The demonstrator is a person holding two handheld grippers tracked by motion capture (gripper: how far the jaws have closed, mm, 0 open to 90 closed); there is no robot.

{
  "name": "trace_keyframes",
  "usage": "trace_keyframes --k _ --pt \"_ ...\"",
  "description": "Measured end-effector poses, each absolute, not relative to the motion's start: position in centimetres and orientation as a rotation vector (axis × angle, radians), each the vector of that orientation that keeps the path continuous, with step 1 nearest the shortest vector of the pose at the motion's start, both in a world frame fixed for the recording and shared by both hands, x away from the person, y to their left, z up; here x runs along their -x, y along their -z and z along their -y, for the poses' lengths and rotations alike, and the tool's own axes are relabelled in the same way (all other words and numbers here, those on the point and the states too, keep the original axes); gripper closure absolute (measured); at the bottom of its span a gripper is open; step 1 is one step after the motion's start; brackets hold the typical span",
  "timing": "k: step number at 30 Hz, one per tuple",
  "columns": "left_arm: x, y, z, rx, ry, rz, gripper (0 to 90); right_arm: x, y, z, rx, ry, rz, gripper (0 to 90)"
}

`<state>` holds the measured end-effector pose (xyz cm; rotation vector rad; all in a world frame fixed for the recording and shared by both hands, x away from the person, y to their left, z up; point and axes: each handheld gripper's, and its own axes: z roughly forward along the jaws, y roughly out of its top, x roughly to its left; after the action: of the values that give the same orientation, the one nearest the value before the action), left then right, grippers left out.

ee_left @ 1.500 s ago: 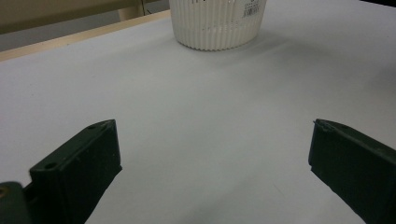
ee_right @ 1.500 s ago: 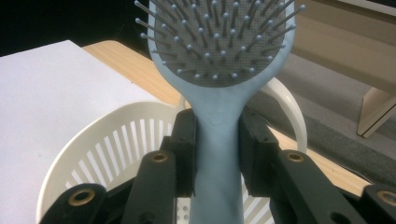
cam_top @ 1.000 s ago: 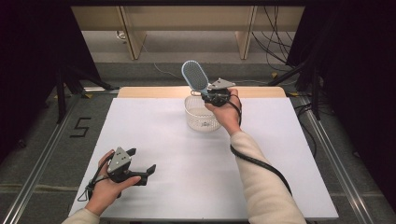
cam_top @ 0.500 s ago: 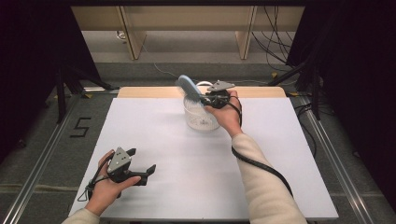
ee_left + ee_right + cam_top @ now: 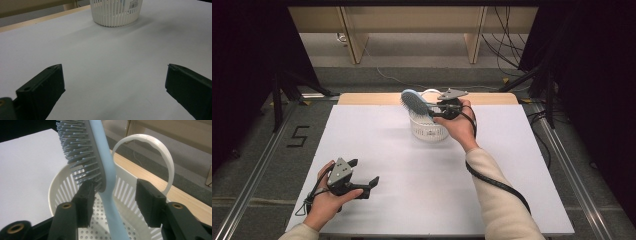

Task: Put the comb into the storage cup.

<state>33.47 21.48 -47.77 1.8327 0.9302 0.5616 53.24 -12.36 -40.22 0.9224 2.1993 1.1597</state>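
Reaching fwd, right claw point(image 5: 435, 111) over basket point(image 5: 428, 129), jaws parted round hairbrush point(image 5: 100, 157).

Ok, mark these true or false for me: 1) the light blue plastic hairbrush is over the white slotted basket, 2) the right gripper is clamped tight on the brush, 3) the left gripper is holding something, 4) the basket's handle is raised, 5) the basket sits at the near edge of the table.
1) True: the light blue plastic hairbrush leans over the white slotted plastic basket.
2) False: the right gripper is open, with one jaw touching the bristles and a gap at the other.
3) False: the left gripper is open over the bare white table.
4) True: the basket's handle arches upright.
5) False: it sits toward the far edge.
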Motion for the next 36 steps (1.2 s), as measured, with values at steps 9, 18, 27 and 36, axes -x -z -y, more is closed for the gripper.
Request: trace_keyframes --k 9,18,27,36 --pt "-33.5 47.8 -21.5 -1.838 -0.563 -0.930 1.9 -52.7 40.1 12.8 -0.958 -1.193 -2.197 35.4" --pt "-33.5 47.8 -21.5 -1.836 -0.562 -0.932 1.9 -52.0 39.9 13.5 -0.967 -1.235 -2.192 29.1" --pt "-33.5 47.8 -21.5 -1.836 -0.563 -0.933 2.0 -51.1 39.8 14.3 -0.954 -1.248 -2.172 26.7" --pt "-33.5 47.8 -21.5 -1.837 -0.562 -0.934 2.0 -49.9 39.9 15.2 -0.934 -1.261 -2.159 25.9"
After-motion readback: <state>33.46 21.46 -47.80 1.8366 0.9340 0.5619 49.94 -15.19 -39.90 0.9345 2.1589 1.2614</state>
